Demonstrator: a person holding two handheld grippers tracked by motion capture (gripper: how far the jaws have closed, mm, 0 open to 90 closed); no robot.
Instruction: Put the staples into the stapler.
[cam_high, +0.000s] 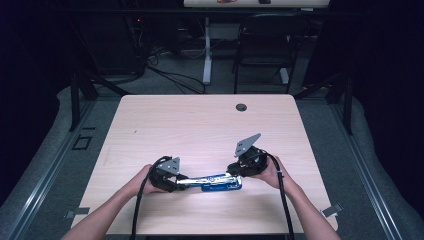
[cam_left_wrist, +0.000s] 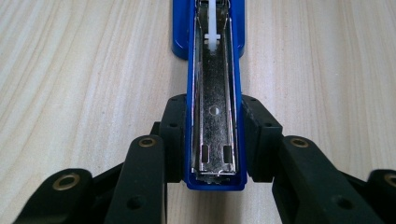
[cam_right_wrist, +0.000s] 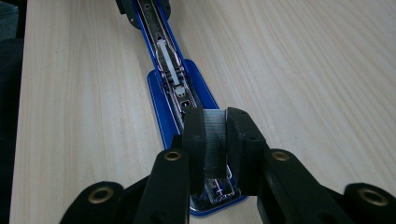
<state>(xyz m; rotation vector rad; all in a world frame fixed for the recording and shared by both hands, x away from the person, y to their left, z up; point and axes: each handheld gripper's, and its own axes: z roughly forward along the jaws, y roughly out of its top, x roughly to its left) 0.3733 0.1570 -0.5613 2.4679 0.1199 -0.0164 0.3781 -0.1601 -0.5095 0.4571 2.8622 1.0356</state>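
Fingers (cam_left_wrist: 175, 135) of the left gripper (cam_left_wrist: 214, 140) clamp the opened blue stapler (cam_left_wrist: 214, 93); right gripper (cam_right_wrist: 215, 140) pinches a staple strip (cam_right_wrist: 215, 140) (over the magazine).

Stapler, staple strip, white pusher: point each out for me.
stapler (cam_left_wrist: 215, 107): left gripper view, open metal channel.
staple strip (cam_right_wrist: 215, 140): right gripper view, grey face between the tongs.
white pusher (cam_right_wrist: 168, 65): right gripper view, its white bar.

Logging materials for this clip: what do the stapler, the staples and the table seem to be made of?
Stapler: glossy blue shell, plastic or painted metal, around a mirror-bright metal channel. Staple strip in the right gripper: grey, finely ribbed, likely metal wire. Table: pale matte wood-grain, probably laminate.
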